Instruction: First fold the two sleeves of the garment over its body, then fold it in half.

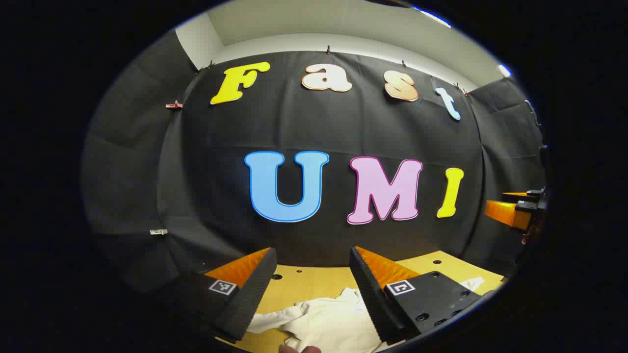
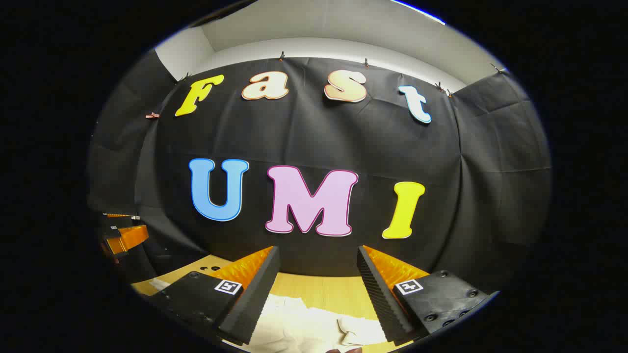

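Below, both grippers are raised over a pale garment in the booth:

Left gripper (image 1: 312, 289): held level and pointed at the black cloth wall (image 1: 343, 132); its two fingers stand wide apart with nothing between them and nothing in their hold.

Right gripper (image 2: 318, 289): likewise aimed at the wall, fingers spread wide, gripping nothing.

Garment, left gripper view: a white, rumpled garment (image 1: 324, 321) lies on the yellow wooden surface (image 1: 314, 282), below and between the fingers. A bunched fold reaches toward the left finger (image 1: 250, 299), and the cloth runs under the inner edge of the right finger (image 1: 373, 299). Whether either finger touches it cannot be told.

Garment, right gripper view: the same white cloth (image 2: 304, 326) is spread on the surface (image 2: 324, 291) in the gap between the fingers, nearer the bottom edge than the fingertips. A crumpled end lies beside the right-hand finger (image 2: 378, 299).

Other gripper seen afar: the right gripper appears at the right edge of the left gripper view (image 1: 515, 211); the left gripper appears at the left edge of the right gripper view (image 2: 122, 235). Their finger gaps cannot be read from there.

Surface: small round holes (image 1: 277, 277) dot the wood near the wall.

Hand: a fingertip (image 1: 299, 349) shows at the bottom edge of the left gripper view.
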`<control>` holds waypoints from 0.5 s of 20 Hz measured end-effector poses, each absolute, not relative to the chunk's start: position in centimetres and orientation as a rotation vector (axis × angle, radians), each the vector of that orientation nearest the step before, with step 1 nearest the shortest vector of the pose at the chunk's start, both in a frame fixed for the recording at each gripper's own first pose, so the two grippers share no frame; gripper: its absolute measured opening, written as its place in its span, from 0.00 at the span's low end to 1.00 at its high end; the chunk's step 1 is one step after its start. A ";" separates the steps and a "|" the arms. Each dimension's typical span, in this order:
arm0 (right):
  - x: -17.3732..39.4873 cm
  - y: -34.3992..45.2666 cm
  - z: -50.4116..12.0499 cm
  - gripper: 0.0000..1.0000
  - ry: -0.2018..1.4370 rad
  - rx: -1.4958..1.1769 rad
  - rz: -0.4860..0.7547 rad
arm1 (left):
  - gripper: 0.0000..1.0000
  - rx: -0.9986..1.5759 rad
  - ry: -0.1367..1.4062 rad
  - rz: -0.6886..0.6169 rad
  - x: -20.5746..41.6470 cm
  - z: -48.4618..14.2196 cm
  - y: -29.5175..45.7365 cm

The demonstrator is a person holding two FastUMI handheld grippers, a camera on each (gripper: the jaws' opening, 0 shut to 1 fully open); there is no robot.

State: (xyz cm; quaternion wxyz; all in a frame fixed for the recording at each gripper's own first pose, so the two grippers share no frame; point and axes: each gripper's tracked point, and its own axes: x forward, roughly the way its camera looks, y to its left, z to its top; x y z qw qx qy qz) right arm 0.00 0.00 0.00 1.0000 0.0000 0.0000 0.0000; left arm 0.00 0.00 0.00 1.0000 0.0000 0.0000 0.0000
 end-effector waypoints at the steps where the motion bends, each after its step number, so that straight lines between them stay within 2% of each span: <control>1: 0.0 -0.1 -0.3 0.97 0.004 0.000 0.001 | 0.95 0.004 0.003 0.003 0.1 -0.1 0.0; 7: 0.2 -0.8 -1.3 0.97 0.021 0.001 -0.011 | 0.95 0.024 0.012 0.006 0.9 -0.5 -0.4; 8: 0.4 -1.0 -1.4 1.00 0.023 0.000 -0.012 | 0.95 0.028 0.013 0.008 1.1 -0.5 -0.4; 10: 0.4 -1.2 -1.7 0.97 0.028 0.001 -0.013 | 0.95 0.029 0.014 0.005 1.3 -0.5 -0.6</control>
